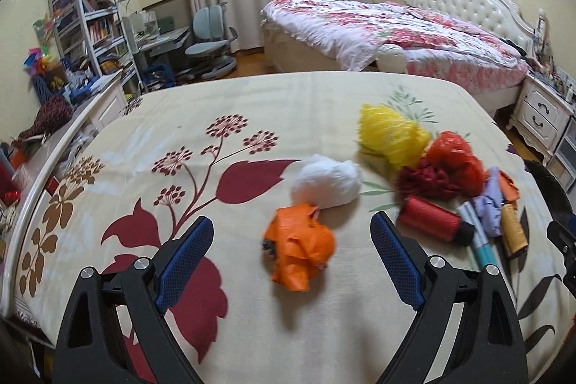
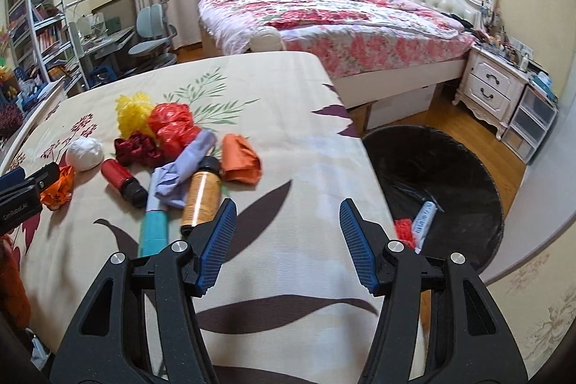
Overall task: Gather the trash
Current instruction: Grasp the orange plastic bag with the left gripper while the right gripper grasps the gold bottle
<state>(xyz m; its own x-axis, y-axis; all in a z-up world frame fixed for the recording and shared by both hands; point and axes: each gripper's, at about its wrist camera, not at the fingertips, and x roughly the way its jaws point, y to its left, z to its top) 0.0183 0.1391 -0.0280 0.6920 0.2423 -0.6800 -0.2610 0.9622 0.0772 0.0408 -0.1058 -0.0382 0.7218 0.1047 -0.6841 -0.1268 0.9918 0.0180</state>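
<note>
Trash lies heaped toward the right edge of the floral-sheeted bed [image 1: 252,103]. The left gripper [image 1: 291,229] hangs wide apart and empty, with the crumpled orange wrapper [image 1: 300,245] on the sheet between its blue pads, touching neither. Just beyond sits a white wad [image 1: 327,180]. The right gripper [image 2: 288,215] also gapes wide, empty, over bare sheet near the bed's right edge; the amber bottle [image 2: 201,197] lies just left of its left finger. A black bin [image 2: 439,175] stands beside that edge.

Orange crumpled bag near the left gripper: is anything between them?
Nothing visible. The orange crumpled bag lies just ahead of the open left gripper on bare bedsheet; the white wad sits beyond it.
</note>
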